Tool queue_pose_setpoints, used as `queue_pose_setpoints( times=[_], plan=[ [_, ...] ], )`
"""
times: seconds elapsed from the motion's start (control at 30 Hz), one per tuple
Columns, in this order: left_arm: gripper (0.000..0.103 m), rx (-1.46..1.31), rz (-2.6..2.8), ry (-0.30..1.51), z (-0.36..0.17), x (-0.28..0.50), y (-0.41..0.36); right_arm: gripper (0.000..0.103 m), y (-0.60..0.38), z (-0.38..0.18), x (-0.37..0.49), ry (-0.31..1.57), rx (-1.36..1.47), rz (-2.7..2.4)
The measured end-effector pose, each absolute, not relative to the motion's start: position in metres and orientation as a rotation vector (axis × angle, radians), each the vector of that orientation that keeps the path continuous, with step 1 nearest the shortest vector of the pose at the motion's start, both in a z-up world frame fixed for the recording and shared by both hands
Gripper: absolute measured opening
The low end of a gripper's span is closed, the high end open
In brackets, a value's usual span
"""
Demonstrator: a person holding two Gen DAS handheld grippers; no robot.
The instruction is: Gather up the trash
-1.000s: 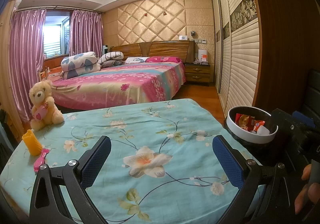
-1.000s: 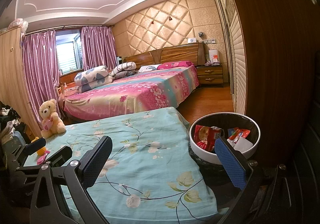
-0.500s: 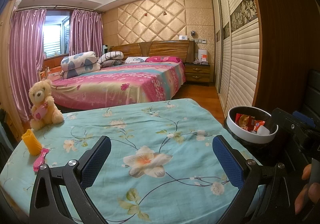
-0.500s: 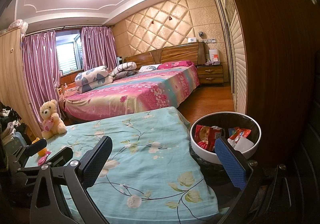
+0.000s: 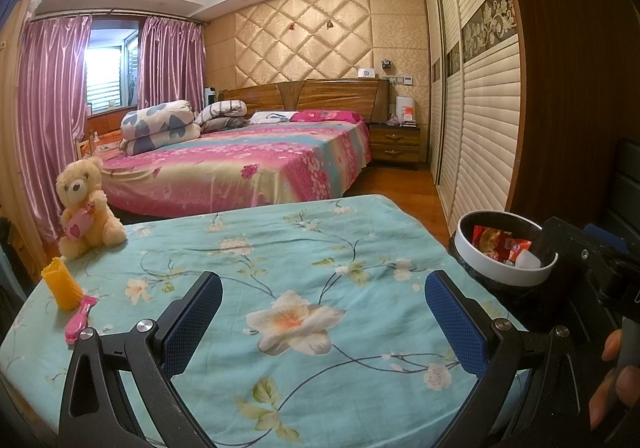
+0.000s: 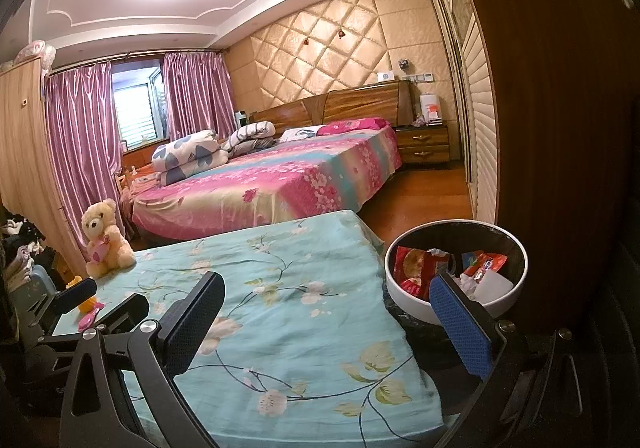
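A round trash bin with a white rim stands right of the table and holds red snack wrappers and white paper. My left gripper is open and empty above the table with the turquoise flowered cloth. My right gripper is open and empty, its right finger in front of the bin, its left finger over the cloth. The right gripper's body shows by the bin in the left wrist view.
A teddy bear, a yellow cup and a pink toy sit at the table's left end. A pink bed lies behind. Wardrobe doors and a dark wooden panel stand to the right.
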State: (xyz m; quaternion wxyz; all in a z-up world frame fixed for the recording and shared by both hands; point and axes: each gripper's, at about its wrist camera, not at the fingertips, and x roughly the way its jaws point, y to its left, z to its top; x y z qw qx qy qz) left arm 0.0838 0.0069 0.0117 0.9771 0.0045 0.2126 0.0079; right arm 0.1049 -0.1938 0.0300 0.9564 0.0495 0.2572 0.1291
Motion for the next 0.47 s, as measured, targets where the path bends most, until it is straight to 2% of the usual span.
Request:
queue_pose_setpoints(
  times=[0.47],
  plan=[
    [0.102,-0.017,0.018,0.489,-0.001,0.104,0.020,0.103,-0.185,0.012,0.120,0.590,0.129,0.282]
  ],
)
